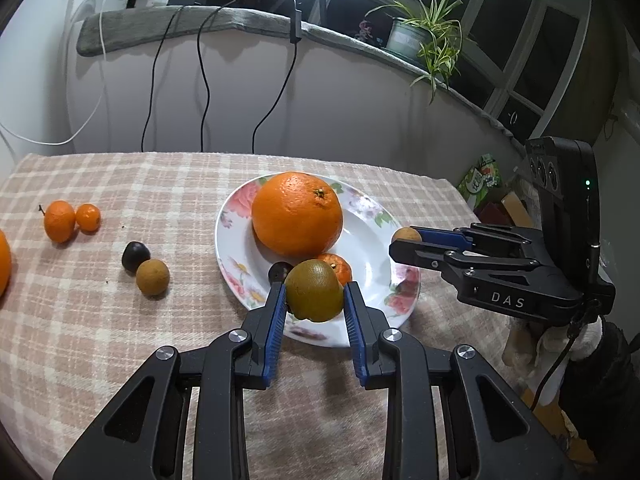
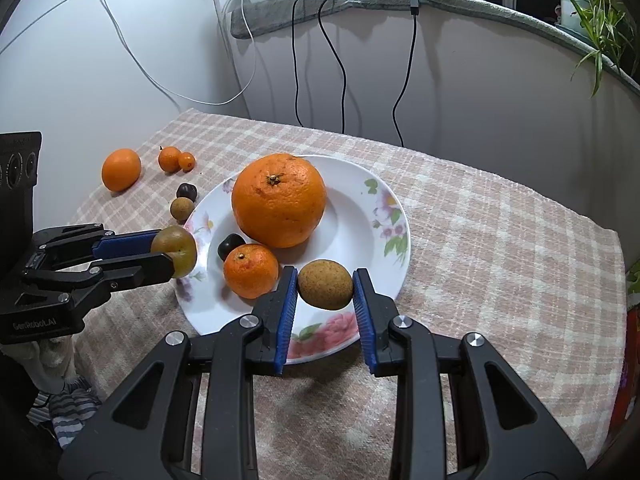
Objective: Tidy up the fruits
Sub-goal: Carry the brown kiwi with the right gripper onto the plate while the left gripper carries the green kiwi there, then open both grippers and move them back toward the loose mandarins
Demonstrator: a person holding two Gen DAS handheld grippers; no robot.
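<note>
While both grippers are loaded, the floral plate is clearly the collection spot, sitting mid-table on the checked tablecloth. On it already: the big orange, a mandarin just beside it, and a dark plum-like fruit tucked between those two.

Left gripper has its blue pads clamped on a greenish-brown fruit, held over the plate's near rim. It looks lifted rather than resting on the plate, though I can't be totally sure. Right gripper is closed around a small tan speckled fruit, over the plate's front edge on the opposite side. My guess is each hand comes in from its own side so they don't bump, and both aim for the bare spots since the orange hogs the middle.

Waiting out on the cloth, left of the plate: a medium orange, two tiny mandarins touching each other, plus a dark round fruit touching a small brown one.

Round stuff rolls, so I'd set these down gently into the dished part, not on the sloped rim.

Behind the table, cables hang from a ledge with a spider plant.
</note>
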